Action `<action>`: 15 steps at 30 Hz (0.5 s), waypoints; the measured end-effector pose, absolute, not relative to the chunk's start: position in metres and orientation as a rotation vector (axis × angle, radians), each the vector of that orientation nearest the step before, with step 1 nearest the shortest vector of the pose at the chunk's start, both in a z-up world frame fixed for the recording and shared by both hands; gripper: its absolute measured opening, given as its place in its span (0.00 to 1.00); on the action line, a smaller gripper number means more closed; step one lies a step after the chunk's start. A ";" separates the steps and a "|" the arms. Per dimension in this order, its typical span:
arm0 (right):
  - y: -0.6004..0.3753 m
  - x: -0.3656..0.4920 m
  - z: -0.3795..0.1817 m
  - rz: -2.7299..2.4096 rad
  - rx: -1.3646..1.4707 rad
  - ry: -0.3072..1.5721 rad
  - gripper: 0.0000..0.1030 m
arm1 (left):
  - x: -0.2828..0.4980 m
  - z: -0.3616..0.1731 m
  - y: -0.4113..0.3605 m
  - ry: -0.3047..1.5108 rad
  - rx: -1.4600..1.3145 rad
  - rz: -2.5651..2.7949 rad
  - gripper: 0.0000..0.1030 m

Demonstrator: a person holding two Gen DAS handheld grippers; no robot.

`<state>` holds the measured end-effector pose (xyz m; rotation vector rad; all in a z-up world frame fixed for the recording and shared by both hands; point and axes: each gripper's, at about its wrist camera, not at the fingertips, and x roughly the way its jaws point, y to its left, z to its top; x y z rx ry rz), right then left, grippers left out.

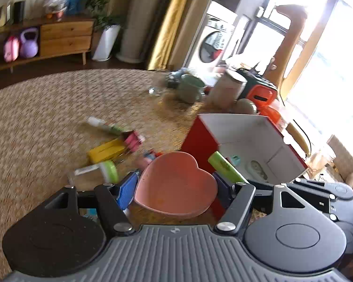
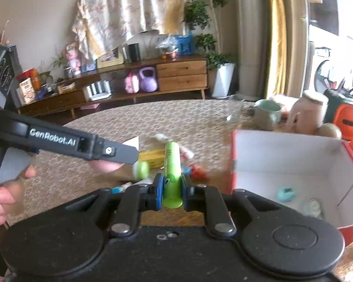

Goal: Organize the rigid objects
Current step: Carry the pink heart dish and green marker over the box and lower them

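Matt plastic heart dish (image 1: 176,183), rough woven mat (image 1: 47,108)

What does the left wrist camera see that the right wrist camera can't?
Only the left wrist view shows the pink heart-shaped dish held between the left gripper jaws.

Only the right wrist view shows a hand holding the other tool, and the right gripper closed on the green tube.

Both show the green tube, the red box with a small teal thing inside, the yellow box, and the purple kettlebell.
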<state>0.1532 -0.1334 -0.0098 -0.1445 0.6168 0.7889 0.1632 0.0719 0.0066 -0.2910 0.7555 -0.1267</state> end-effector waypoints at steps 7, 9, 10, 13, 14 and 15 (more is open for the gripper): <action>-0.160 0.173 -0.005 0.719 -0.130 0.600 0.14 | 0.186 0.019 0.029 0.746 -0.208 -0.172 0.67; -0.169 0.177 -0.005 0.703 -0.128 0.597 0.14 | 0.194 0.020 0.016 0.751 -0.188 -0.189 0.67; -0.173 0.180 -0.006 0.696 -0.124 0.596 0.14 | 0.197 0.019 0.010 0.756 -0.181 -0.197 0.67; -0.187 0.188 -0.007 0.672 -0.117 0.601 0.14 | 0.207 0.018 -0.010 0.761 -0.150 -0.216 0.67; -0.190 0.192 -0.007 0.662 -0.116 0.603 0.14 | 0.211 0.018 -0.017 0.764 -0.139 -0.221 0.67; -0.195 0.196 -0.008 0.653 -0.116 0.606 0.14 | 0.215 0.017 -0.024 0.767 -0.131 -0.226 0.67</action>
